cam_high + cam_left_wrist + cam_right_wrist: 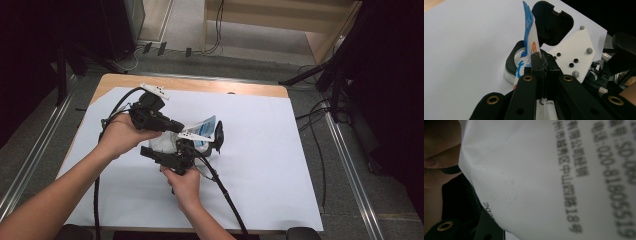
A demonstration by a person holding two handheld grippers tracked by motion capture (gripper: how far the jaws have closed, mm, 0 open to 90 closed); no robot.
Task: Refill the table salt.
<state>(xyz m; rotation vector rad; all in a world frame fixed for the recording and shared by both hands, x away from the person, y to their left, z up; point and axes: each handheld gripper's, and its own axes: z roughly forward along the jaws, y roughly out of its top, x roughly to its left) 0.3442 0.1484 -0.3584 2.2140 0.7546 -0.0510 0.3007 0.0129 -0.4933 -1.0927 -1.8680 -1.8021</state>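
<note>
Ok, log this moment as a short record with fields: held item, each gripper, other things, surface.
held item: white and blue pouch, printed text on its white side
left gripper: fingers shut on the pouch's edge
right gripper: at the pouch's white lower part; grip cannot be told
other things: black-rimmed container with its black lid flipped open, behind the pouch
surface: white sheet on a wooden table

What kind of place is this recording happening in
Probably a lab or studio set up for recording: a small table covered with white paper, loose cables on the floor, and dark stands around it.
</note>
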